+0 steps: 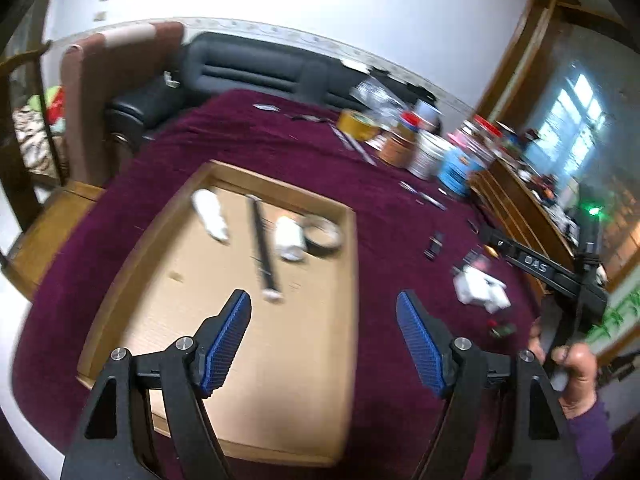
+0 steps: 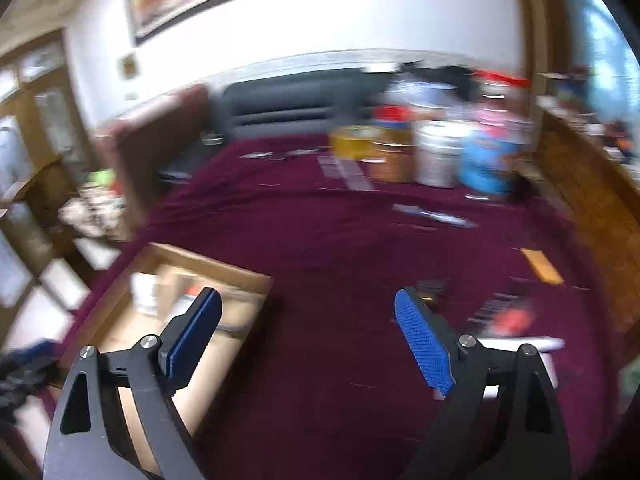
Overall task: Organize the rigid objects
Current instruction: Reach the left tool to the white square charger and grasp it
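Observation:
A shallow wooden tray (image 1: 352, 280) lies on the maroon tablecloth (image 1: 248, 136). In it are a long black rod (image 1: 262, 240), two white items (image 1: 210, 214) and a round metal tin (image 1: 322, 234). My left gripper (image 1: 324, 300) hangs open above the tray's near part, nothing between its blue pads. In the right wrist view my right gripper (image 2: 308, 300) is open over bare cloth, with the tray (image 2: 240, 276) to its left. Small dark items (image 1: 434, 244) and crumpled white paper (image 1: 480, 290) lie right of the tray. The other handheld gripper (image 1: 560, 276) and a hand (image 1: 576, 372) show at the right.
Jars, tins and a yellow tape roll (image 1: 356, 124) crowd the table's far right; the same cluster (image 2: 436, 152) is blurred in the right wrist view. A dark sofa (image 1: 260, 68) and a brown chair back (image 1: 116, 80) stand behind. An orange strip (image 2: 542, 266) lies on the cloth.

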`<action>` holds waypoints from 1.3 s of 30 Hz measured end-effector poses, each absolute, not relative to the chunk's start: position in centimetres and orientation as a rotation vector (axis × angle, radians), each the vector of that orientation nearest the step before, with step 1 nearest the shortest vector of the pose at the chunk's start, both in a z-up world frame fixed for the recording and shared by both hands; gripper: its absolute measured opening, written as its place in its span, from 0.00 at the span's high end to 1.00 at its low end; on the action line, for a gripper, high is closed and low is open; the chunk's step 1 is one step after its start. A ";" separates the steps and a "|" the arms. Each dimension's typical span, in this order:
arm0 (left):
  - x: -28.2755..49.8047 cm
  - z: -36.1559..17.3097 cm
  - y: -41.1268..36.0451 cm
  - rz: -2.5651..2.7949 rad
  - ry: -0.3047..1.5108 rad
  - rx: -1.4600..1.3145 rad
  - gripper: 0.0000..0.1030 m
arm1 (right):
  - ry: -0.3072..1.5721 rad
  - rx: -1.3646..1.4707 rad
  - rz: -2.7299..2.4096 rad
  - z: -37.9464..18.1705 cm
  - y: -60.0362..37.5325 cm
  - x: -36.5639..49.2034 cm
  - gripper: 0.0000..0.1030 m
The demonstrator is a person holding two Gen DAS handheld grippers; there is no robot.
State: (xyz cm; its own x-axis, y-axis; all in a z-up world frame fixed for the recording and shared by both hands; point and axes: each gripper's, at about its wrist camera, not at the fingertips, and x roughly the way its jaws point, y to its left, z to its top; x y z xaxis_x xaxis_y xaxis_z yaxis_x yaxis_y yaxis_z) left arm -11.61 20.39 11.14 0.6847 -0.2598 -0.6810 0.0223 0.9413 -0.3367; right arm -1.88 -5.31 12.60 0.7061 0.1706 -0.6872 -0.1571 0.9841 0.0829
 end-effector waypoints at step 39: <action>-9.6 7.5 5.4 -0.216 0.983 -0.087 0.32 | 0.723 0.649 0.361 4.8 -24.2 -1.6 0.12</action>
